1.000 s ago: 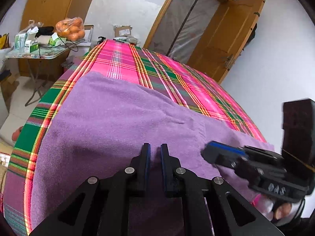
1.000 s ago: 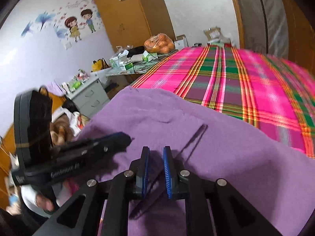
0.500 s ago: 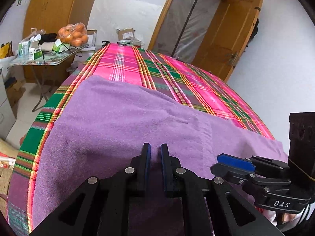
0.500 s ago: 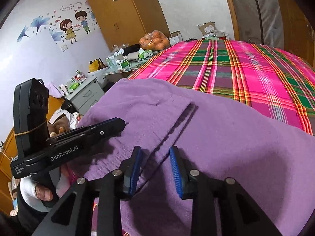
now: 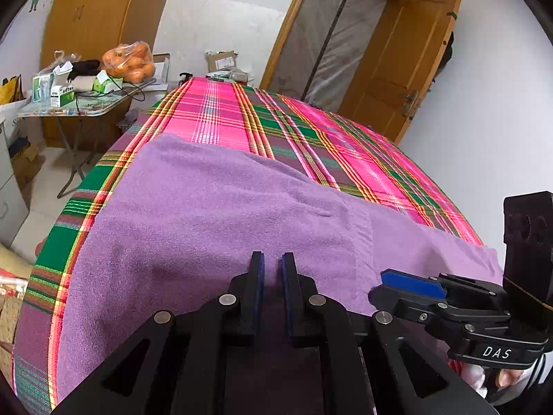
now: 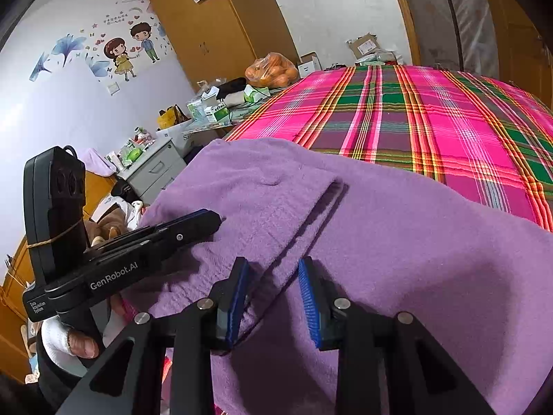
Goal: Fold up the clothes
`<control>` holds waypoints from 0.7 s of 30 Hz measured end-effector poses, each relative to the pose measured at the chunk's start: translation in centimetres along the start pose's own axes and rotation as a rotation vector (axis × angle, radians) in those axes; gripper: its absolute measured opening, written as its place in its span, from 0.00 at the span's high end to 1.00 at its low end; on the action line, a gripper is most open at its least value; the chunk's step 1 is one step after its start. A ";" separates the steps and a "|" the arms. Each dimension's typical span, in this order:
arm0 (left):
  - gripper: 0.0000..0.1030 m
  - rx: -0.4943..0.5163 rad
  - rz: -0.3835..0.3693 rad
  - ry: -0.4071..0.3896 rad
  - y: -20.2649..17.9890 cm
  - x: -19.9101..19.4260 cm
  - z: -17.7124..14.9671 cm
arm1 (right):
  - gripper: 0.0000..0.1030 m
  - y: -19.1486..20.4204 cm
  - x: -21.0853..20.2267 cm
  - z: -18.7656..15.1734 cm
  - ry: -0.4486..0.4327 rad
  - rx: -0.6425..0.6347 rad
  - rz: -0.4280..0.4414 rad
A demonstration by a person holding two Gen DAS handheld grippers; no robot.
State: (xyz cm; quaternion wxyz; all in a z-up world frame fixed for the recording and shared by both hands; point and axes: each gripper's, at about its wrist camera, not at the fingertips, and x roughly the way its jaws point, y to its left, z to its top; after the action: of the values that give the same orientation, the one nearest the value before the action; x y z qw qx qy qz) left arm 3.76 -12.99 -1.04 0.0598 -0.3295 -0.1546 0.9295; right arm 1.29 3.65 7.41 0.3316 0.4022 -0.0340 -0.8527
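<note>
Whereas the right gripper (image 6: pixel 273 299) stood nearly closed a second ago, its jaws have just been opening and now stand parted astride a fold edge of the purple garment (image 6: pixel 397 242), pads clear of the cloth. The left gripper (image 5: pixel 273 269) is unchanged: narrow, pinching a ridge of the same fabric. Count: one garment, spread over the near end of one plaid bedsheet (image 5: pixel 311 138); two grippers; one bag of oranges (image 5: pixel 128 61) on the side table (image 5: pixel 69 112).
</note>
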 end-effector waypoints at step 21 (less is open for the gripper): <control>0.84 -0.004 -0.061 -0.037 -3.0 -0.5 -1.7 | 0.69 -17.5 -17.9 -8.3 -0.288 0.452 -0.263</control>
State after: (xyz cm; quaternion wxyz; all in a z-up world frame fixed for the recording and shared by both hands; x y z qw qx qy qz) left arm 5.21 -9.88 -1.02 0.0845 -0.3076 -0.1677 0.9328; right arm 5.97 29.63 8.02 0.1121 0.3416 -0.2174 -0.9075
